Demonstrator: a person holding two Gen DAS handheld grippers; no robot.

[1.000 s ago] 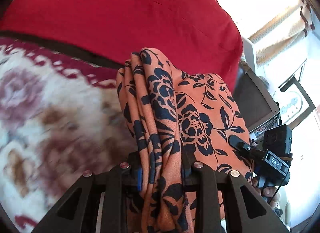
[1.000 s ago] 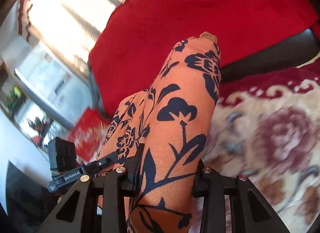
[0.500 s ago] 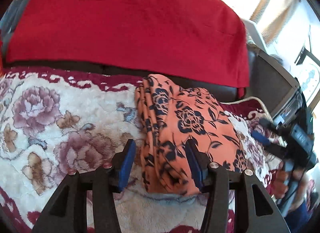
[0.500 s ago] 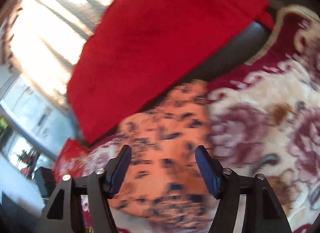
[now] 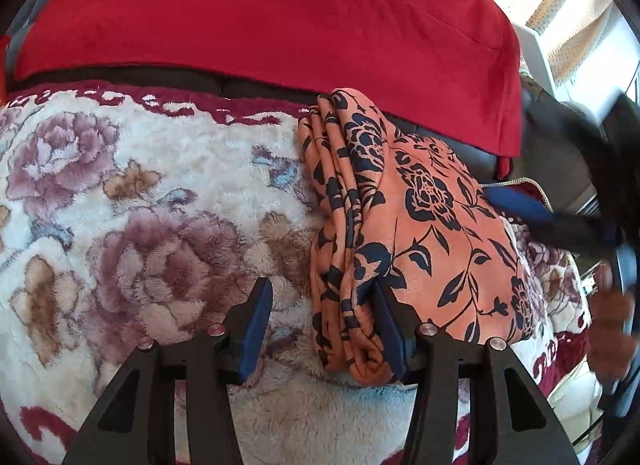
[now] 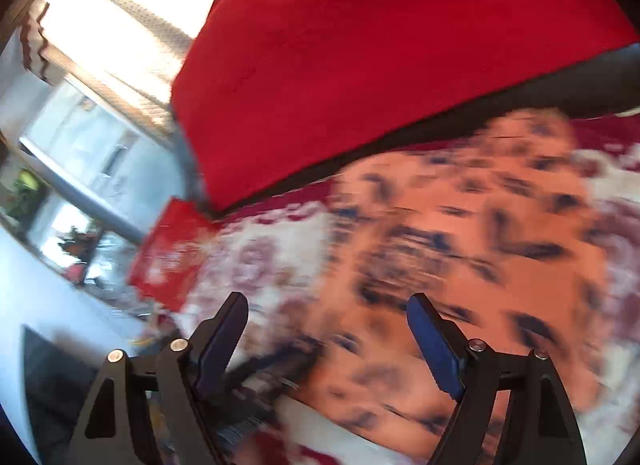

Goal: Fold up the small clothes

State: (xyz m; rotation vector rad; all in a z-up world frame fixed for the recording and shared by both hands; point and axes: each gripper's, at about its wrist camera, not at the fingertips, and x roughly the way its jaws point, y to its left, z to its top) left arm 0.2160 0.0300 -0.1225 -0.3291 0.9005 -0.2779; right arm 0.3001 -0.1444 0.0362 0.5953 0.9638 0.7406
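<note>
The folded orange floral garment (image 5: 420, 225) lies on the flowered blanket (image 5: 160, 205), below the red cushion (image 5: 280, 9). The left gripper (image 5: 324, 325) is released, its right finger touching the garment's edge. The right gripper (image 6: 328, 341) has just been opening, empty.

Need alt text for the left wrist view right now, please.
A folded orange floral garment lies on a plush flowered blanket, below a red cover. The left tongs stand open around its near edge.

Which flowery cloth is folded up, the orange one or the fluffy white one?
The orange cloth with dark blue flowers. It lies folded in layers on top of the fluffy white blanket, which is spread out flat with pink roses.
</note>
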